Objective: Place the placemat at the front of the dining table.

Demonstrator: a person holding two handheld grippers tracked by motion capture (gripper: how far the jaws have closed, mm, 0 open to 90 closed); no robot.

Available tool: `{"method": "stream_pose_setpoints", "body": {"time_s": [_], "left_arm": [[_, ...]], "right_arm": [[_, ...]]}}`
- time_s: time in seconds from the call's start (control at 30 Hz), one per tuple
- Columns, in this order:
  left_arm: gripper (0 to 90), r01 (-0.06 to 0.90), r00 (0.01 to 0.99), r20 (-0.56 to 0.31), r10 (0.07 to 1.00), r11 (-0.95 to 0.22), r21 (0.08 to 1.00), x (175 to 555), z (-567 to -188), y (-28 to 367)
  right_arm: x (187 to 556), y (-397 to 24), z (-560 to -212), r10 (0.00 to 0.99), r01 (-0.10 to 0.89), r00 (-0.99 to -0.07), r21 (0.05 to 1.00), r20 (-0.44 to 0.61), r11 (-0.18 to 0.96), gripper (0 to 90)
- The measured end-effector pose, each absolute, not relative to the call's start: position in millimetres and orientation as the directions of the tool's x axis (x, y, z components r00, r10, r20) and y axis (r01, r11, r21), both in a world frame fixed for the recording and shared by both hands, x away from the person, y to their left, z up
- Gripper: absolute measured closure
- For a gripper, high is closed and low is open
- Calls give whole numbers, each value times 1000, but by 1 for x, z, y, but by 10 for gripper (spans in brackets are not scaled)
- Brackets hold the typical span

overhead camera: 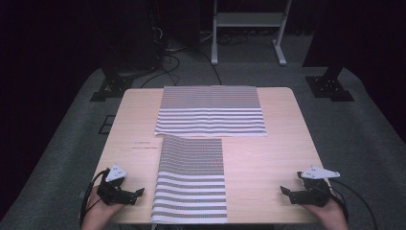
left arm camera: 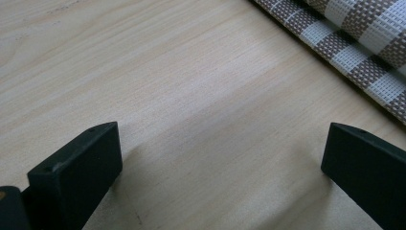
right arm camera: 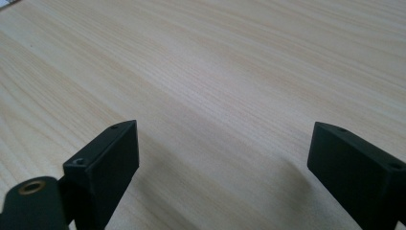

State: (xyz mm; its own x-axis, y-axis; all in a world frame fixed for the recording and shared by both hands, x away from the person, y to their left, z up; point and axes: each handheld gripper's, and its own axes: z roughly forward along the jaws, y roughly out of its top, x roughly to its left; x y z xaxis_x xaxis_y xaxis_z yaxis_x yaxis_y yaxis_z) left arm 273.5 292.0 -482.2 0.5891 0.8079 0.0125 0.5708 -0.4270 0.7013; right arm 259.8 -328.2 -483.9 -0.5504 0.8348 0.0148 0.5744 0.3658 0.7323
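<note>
Left gripper [overhead camera: 140, 192]: jaws apart, empty, low over pale wooden worktop [overhead camera: 268, 158].
Right gripper [overhead camera: 283, 190]: jaws apart, empty.
Near brown-and-white striped woven placemat [overhead camera: 191, 179]: flat between both grippers, at front edge.

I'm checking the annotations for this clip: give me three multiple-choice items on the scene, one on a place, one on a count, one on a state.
1. Where does the near mat lie?
A. between the two grippers
B. right of both
C. on the floor

2. How many striped mats are on the table?
A. one
B. two
C. four

3. The left hand-held gripper is
A. shut on a mat
B. open
C. shut on a cup

Key: 1 A, a gripper on either side; 2 B, the far mat and the near one; 3 B, jaws apart over bare wood.
</note>
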Motion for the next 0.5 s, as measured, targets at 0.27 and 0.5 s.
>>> {"method": "stream_pose_setpoints", "body": {"time_s": [0.27,0.5], "left_arm": [[0,553,595,14,804,-422,718,273,-484,293],[0,557,588,14,808,-417,718,273,-484,292]], "right_arm": [[260,-328,-488,834,575,-552,728,9,372,94],[260,-328,-488,834,575,-552,728,10,372,94]]}}
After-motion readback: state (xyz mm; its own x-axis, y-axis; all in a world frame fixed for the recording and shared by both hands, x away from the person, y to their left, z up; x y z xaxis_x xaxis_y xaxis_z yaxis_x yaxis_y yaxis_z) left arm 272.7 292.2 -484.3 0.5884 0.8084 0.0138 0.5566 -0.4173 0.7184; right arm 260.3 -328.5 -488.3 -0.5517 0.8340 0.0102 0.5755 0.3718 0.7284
